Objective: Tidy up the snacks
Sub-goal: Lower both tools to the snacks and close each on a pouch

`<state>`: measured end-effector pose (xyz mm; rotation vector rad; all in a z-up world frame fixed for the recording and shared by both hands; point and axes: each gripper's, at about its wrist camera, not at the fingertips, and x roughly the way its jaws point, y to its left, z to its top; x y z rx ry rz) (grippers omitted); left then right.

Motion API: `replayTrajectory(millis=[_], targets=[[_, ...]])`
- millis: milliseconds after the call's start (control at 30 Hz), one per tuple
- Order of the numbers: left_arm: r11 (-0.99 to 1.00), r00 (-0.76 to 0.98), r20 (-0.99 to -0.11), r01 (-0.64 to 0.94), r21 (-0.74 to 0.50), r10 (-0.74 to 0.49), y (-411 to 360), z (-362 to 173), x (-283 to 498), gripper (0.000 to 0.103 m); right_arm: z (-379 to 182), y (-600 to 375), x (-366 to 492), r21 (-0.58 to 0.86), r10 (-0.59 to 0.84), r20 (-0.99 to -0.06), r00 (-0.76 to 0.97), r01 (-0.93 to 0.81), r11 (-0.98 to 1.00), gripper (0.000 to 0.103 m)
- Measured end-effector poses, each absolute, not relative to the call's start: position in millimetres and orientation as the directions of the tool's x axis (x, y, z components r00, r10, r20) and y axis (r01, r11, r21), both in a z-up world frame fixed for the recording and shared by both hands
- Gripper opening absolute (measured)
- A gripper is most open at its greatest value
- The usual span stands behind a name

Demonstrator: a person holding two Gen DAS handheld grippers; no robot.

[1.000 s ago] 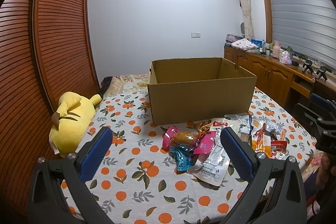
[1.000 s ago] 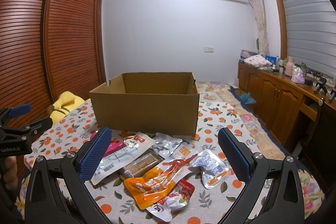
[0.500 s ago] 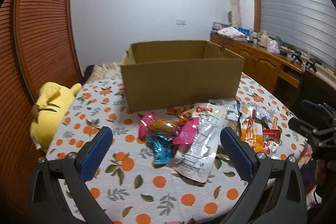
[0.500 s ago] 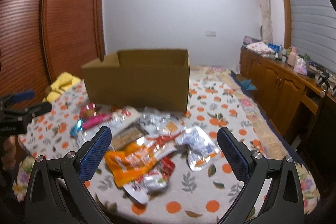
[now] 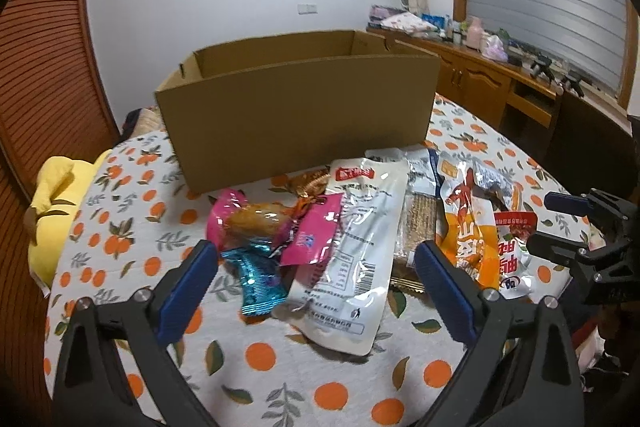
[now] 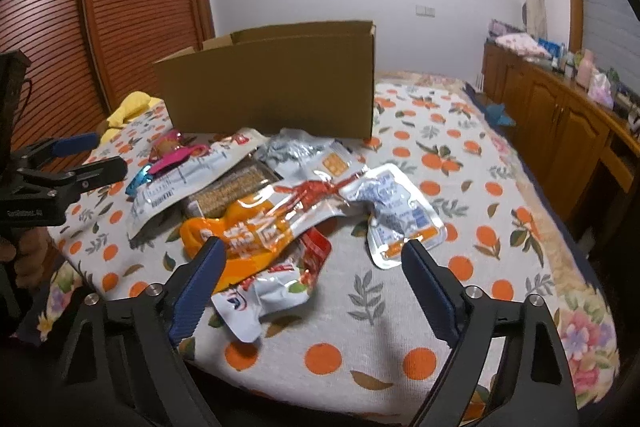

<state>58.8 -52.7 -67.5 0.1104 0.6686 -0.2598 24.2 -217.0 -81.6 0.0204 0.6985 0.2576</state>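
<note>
A bed (image 5: 280, 367) with an orange-print cover carries everything; an open cardboard box (image 5: 296, 115) stands on it at the far side, and a yellow plush toy (image 5: 52, 215) lies at the bed's left edge; just in front of the box the snacks lie in a loose overlapping heap: a long white pouch (image 5: 352, 251), an orange packet (image 6: 256, 227) beside it, a red-and-white packet (image 6: 280, 279) nearest the front edge, a silver-and-white packet (image 6: 400, 211) to the right, and small pink (image 5: 312, 231) and blue (image 5: 256, 279) wrappers to the left; the left tongs (image 5: 316, 287) hang released above the white pouch and small wrappers, grasping nothing, their jaws having just been closing a little; the right tongs (image 6: 312, 279) hang released above the red-and-white packet, empty too, their jaws likewise just narrowing.
</note>
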Motion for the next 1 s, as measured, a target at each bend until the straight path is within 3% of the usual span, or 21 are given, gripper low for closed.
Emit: replayTrajectory(millis=[133,500,567,633,867,933,1000], targets=[[0.955,0.734,-0.646,0.294,0.025,-0.209,-59,-75,68,0.096,-89,-217,27,0.137,0.272,-0.656,0.704,-0.243,0.960,0.077],[0.934,0.667,-0.692,0.356,-0.027,-0.274,-66,-85,88,0.088,-110,-203,41,0.147,0.304,-0.690,0.657,-0.284,0.947,0.065],[0.927,0.656,-0.700,0.375,-0.021,-0.282,-69,-84,93,0.085,-110,-203,41,0.128,0.291,-0.688,0.665,-0.284,0.950,0.058],[0.920,0.648,-0.705,0.391,-0.018,-0.289,-72,-83,98,0.082,-110,-203,43,0.117,0.287,-0.689,0.666,-0.289,0.950,0.041],[0.893,0.613,-0.720,0.450,-0.020,-0.326,-81,-75,109,0.067,-106,-216,45,0.120,0.282,-0.683,0.674,-0.278,0.953,0.029],[0.881,0.605,-0.717,0.471,-0.029,-0.347,-81,-71,110,0.065,-102,-222,45,0.133,0.289,-0.675,0.679,-0.274,0.953,0.019],[0.870,0.591,-0.722,0.493,-0.029,-0.359,-83,-68,113,0.064,-100,-223,46,0.134,0.290,-0.678,0.676,-0.274,0.952,0.018]])
